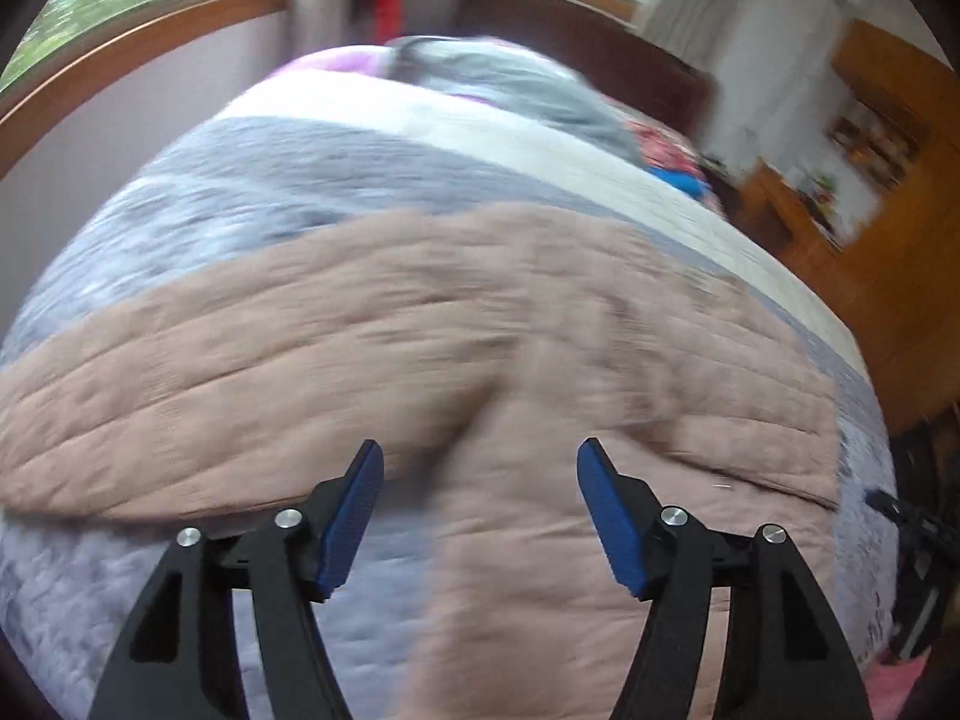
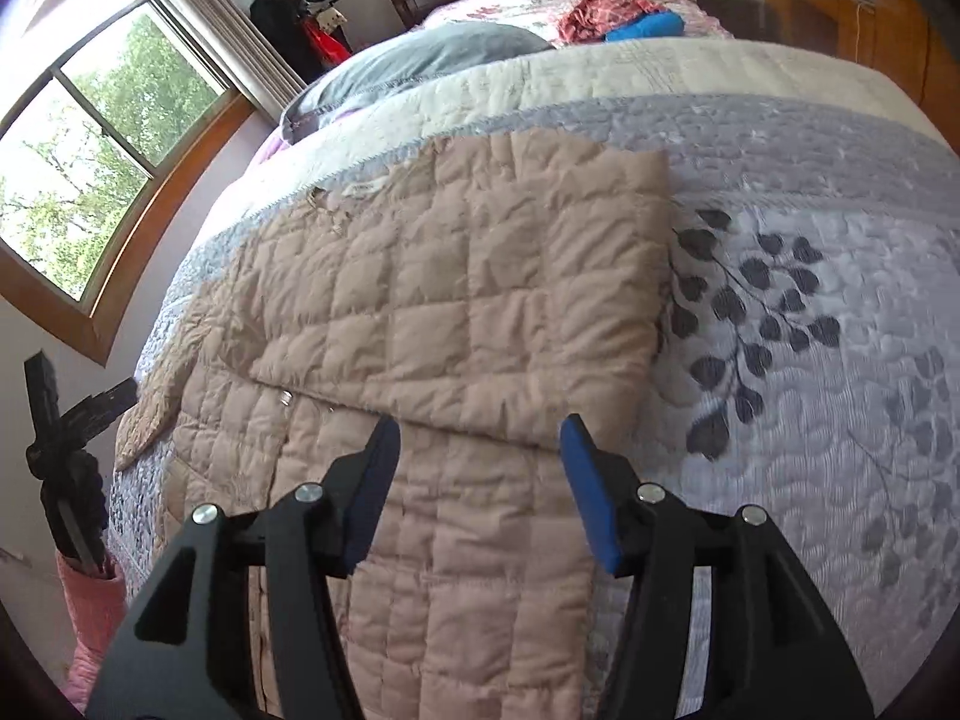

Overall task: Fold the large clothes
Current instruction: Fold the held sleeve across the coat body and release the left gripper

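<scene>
Spread across a bed, a grey quilt (image 2: 810, 252) printed with dark leaf sprigs is seen as the surface under everything. On it, filling the centre and lower left of the right wrist view, a beige quilted jacket (image 2: 456, 276) is laid flat, with one panel folded over so that its straight edge runs across the middle of the frame, just above the fingertips. In the left wrist view the same jacket (image 1: 420, 324) is shown heavily blurred, stretched across the middle of the frame with a strip running down between the fingers. The left gripper (image 1: 480, 462) is held above the fabric with its blue pads spread apart and nothing pinched between them. The right gripper (image 2: 480, 435) is likewise spread, its pads clear of the cloth below. Beyond the jacket, toward the top of the right wrist view, a grey pillow (image 2: 420, 60) is seen, with a red and blue bundle of cloth (image 2: 624, 21) to its right. A window (image 2: 90, 138) with a wooden frame is placed at the upper left, and a wooden cabinet (image 2: 840, 6) at the upper right.
</scene>
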